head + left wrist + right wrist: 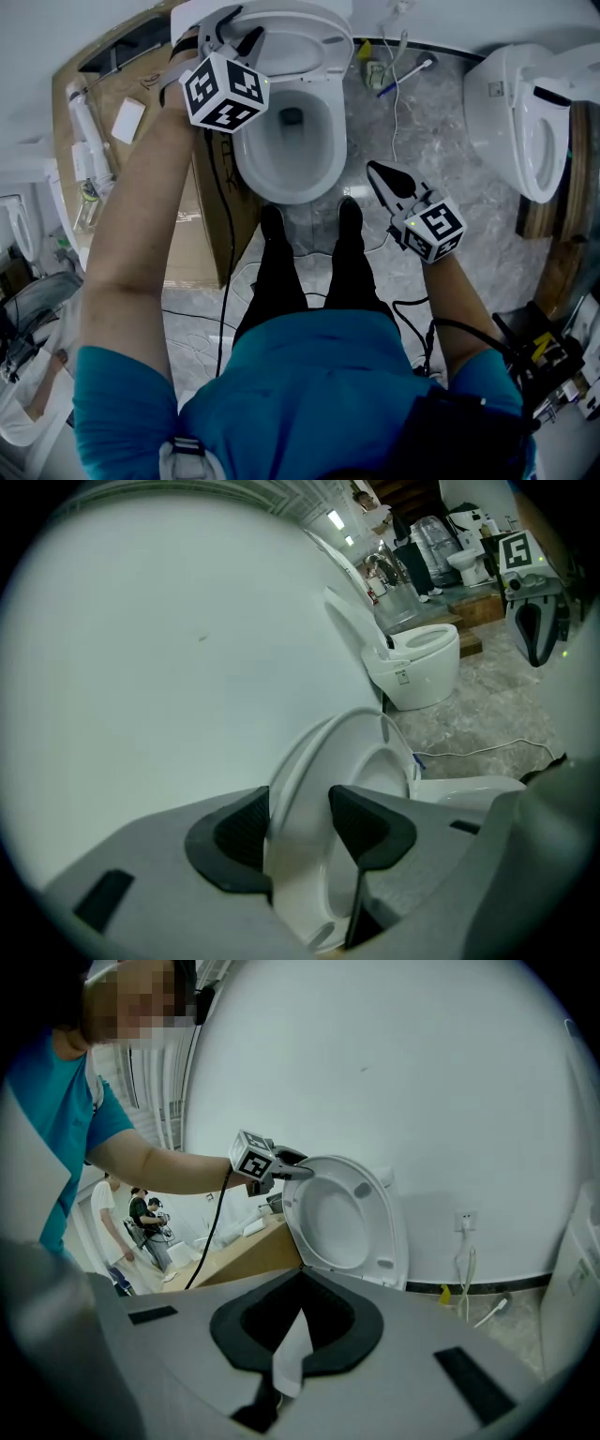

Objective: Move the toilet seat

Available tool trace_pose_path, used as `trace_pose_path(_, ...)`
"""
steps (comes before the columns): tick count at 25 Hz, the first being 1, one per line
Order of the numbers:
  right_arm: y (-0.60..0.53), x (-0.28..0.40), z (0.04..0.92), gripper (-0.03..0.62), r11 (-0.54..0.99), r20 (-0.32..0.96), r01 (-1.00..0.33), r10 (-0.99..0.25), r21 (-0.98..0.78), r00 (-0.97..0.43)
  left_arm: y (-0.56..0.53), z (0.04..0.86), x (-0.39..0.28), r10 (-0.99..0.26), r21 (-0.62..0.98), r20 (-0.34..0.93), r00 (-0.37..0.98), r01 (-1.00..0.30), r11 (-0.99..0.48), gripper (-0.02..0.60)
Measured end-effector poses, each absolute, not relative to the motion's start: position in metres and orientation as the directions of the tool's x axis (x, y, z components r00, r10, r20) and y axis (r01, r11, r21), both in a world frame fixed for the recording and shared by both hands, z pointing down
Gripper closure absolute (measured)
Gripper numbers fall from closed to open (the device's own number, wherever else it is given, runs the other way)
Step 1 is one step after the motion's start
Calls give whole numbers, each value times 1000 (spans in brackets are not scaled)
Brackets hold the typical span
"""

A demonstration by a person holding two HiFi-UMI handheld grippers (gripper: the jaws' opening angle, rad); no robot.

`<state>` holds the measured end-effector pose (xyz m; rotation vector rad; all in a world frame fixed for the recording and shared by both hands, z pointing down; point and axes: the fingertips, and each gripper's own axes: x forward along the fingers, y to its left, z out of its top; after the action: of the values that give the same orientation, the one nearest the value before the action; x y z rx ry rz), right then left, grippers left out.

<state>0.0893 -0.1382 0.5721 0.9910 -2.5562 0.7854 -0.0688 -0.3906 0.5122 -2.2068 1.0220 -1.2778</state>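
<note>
The white toilet seat (314, 42) stands raised upright at the back of the bowl (281, 187), near the wall. My left gripper (236, 31) is at the seat's upper left edge. In the left gripper view the seat's rim (309, 761) fills the gap of that gripper (298, 832), with a black pad lying against each face. The right gripper view shows the raised seat (342, 1218) from the front with the left gripper (286, 1168) on its edge. My right gripper (375, 172) hangs over the floor to the right of the bowl, shut and holding nothing (300, 1277).
A second toilet (525, 122) stands at the right. A cardboard box (202, 234) sits to the left of the bowl. Cables and a brush (408, 75) lie on the floor behind. The person's feet (309, 225) are right before the bowl.
</note>
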Motion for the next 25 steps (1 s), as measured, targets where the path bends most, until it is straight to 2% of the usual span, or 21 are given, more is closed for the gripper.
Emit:
trace_pose_path(12, -142, 90, 576, 597, 608, 447, -688, -527, -396, -723, -398, 513, -69, -784, -676, 548, 292, -397, -621, 383)
trace_pose_path(18, -144, 86, 573, 597, 612, 440, -685, -528, -396, -726, -412, 496, -80, -883, -766, 423, 202, -442, -468, 397)
trace_pose_path(25, -143, 88, 575, 597, 605, 443, -686, -527, -404, -725, -414, 496, -79, -873, -771, 437, 218, -410, -488, 397)
